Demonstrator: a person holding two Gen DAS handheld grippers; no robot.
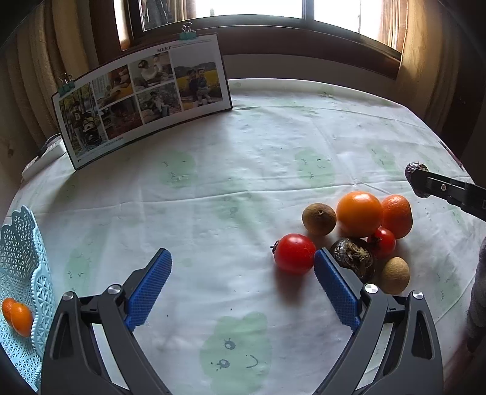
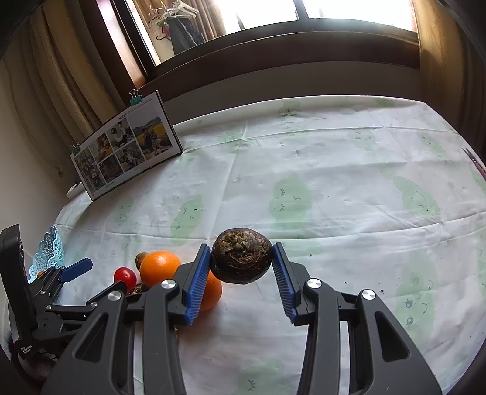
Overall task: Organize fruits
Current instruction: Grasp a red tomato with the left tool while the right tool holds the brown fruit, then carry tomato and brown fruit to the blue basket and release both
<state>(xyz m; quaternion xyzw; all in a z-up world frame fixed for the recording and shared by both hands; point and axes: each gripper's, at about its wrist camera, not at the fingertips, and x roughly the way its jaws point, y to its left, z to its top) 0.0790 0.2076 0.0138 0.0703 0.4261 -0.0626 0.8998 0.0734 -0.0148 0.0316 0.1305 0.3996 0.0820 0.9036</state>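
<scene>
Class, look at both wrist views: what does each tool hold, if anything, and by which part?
The right tool holds a dark brown round fruit, pinched at its two opposite sides. The left tool is open and holds nothing.

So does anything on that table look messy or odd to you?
Only small things: dark crumbs dot the tablecloth right of the right tool, which grips a flaky dark brown fruit. The cloth is also creased.

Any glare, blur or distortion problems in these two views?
Left wrist view: window blown out white, round table's edge bowed by fisheye, red tomato sharp. Right wrist view: same overexposed window, dark brown knobbly fruit crisp, casting a soft shadow.
</scene>
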